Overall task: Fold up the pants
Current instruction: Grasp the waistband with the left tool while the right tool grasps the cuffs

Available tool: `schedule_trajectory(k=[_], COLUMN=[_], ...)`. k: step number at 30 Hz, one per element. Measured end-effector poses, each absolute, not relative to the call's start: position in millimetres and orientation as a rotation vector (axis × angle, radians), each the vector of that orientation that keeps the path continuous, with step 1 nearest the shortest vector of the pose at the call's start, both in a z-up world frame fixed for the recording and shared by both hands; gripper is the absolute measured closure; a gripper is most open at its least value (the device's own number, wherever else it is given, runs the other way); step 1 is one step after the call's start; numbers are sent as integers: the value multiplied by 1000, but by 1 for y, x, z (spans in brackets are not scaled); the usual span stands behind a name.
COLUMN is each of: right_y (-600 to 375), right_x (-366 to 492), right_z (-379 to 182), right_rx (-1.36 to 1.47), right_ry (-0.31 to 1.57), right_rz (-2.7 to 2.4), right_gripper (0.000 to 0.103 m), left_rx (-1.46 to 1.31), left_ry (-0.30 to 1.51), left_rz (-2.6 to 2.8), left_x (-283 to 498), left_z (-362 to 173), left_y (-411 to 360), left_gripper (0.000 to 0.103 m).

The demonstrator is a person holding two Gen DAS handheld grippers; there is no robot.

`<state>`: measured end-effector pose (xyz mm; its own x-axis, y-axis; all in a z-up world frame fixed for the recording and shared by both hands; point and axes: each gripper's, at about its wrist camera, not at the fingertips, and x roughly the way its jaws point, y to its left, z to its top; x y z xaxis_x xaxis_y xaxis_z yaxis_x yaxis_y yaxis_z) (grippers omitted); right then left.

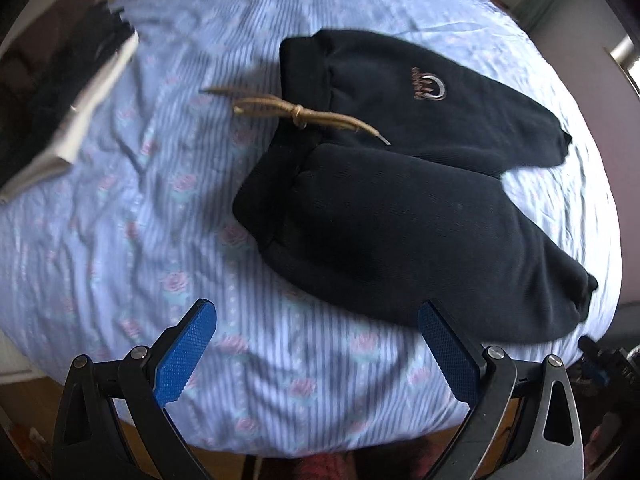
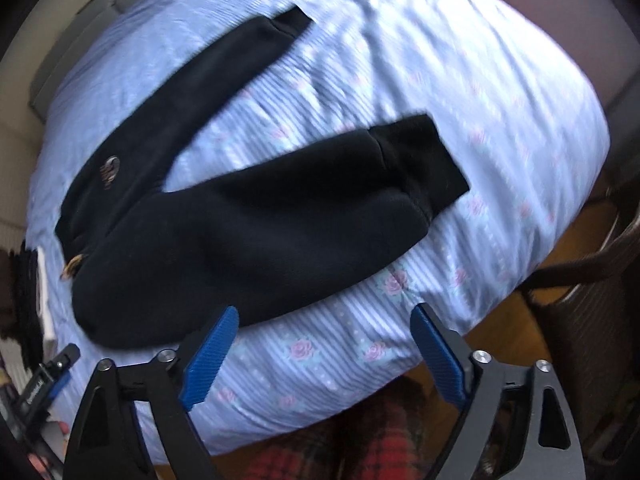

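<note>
Pants (image 1: 400,216) lay spread lengthwise across the bed (image 1: 120,200), legs apart; both the left gripper (image 1: 316,344) and right gripper (image 2: 324,344) hovered at the near edge, fingers open and empty.

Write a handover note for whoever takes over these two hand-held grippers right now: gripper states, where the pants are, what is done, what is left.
Left hand-held gripper: open, empty, above the near bed edge by the waistband end.
Right hand-held gripper: open, empty, near the closer leg.
Black fleece jogger pants lie flat on the blue striped floral bedsheet, legs spread in a V, tan drawstring trailing off the waistband.
Done: pants laid out.
Left: no fold visible yet; likely bring one leg over the other, then fold lengthwise.
</note>
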<state>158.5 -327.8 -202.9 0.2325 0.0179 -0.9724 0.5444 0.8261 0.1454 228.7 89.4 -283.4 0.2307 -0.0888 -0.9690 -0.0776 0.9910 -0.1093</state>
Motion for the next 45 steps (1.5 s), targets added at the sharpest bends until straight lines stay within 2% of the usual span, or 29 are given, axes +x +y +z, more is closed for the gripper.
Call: schedule_trajectory(k=[4, 12, 16, 17, 18, 19, 20, 21, 22, 23, 24, 29, 36, 42, 45], right_y=[-337, -359, -364, -364, -364, -363, -364, -366, -366, -368, -369, -370, -365, -371, -373], right_x=[164, 175, 182, 185, 186, 189, 190, 191, 192, 196, 196, 193, 198, 237, 268], right_z=[-227, -269, -285, -285, -283, -281, -279, -275, -273, -265, -259, -202, -120, -75, -59], right_rx=[574, 658, 688, 680, 676, 674, 666, 657, 650, 642, 635, 592, 592, 610, 578], right_ry=[1326, 1355, 1380, 1387, 1388, 1388, 1393, 1398, 1401, 1405, 1403, 1347, 1252, 1154, 1094], right_rz=[-392, -420, -412, -400, -384, -366, -360, -351, -347, -337, -322, -227, -111, -66, -82], right_gripper=[23, 24, 32, 34, 42, 53, 57, 66, 74, 77, 81, 85, 86, 86, 91], left_rx=[-158, -258, -362, -376, -399, -410, -418, -420, -407, -375, -349, -230, -221, -254, -256], left_ry=[1360, 1467, 1510, 1510, 1508, 1507, 1504, 1497, 1493, 1488, 1485, 1449, 1343, 1254, 1229], left_rz=[-11, -22, 18, 22, 20, 16, 13, 11, 18, 35, 44, 16, -2, 12, 28], left_x=[241, 250, 253, 253, 252, 253, 252, 251, 250, 247, 246, 236, 230, 276, 308], left_z=[-302, -344, -360, -360, -358, -357, -354, -350, -346, -338, -333, -286, -215, -179, -180], left_y=[81, 70, 70, 70, 70, 70, 69, 68, 68, 68, 67, 57, 55, 51, 44], left_gripper=[1, 1, 4, 10, 19, 23, 35, 48, 54, 67, 76, 82, 87, 88, 88])
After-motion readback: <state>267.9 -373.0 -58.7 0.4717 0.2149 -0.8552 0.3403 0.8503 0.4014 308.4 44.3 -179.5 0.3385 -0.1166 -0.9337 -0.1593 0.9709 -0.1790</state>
